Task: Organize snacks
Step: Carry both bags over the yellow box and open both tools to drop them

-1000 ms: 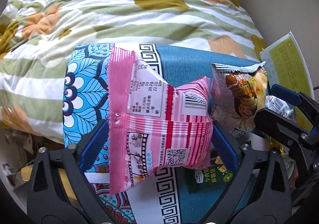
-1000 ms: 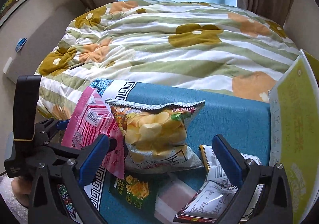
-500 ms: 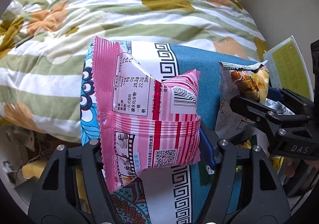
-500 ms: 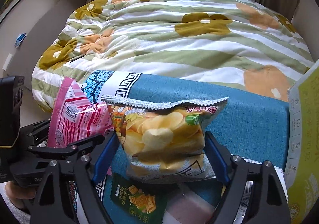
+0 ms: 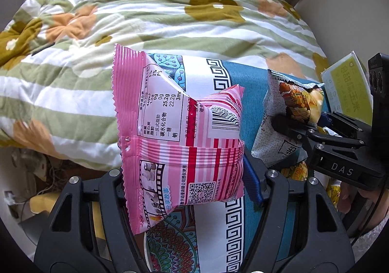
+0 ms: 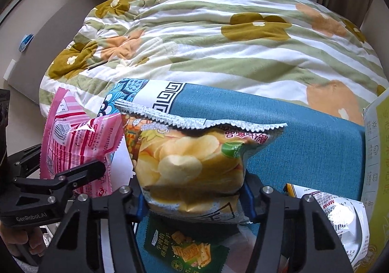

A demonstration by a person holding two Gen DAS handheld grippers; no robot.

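My left gripper (image 5: 187, 175) is shut on a pink striped snack bag (image 5: 180, 141) and holds it upright above the patterned cloth (image 5: 214, 71). My right gripper (image 6: 194, 192) is shut on a yellow potato chip bag (image 6: 192, 163) and holds it above the blue cloth (image 6: 304, 132). The pink bag also shows at the left of the right wrist view (image 6: 77, 141), and the chip bag at the right of the left wrist view (image 5: 291, 117). The two bags hang side by side, close together.
A green cracker packet (image 6: 187, 251) and a white packet (image 6: 338, 212) lie on the cloth below the chip bag. A yellow-green box (image 6: 376, 151) stands at the right. A floral quilt (image 6: 218, 42) covers the bed behind.
Both grippers closed on their bags and lifted them. The pink bag and the chip bag rose off the cloth and now hang higher in view.
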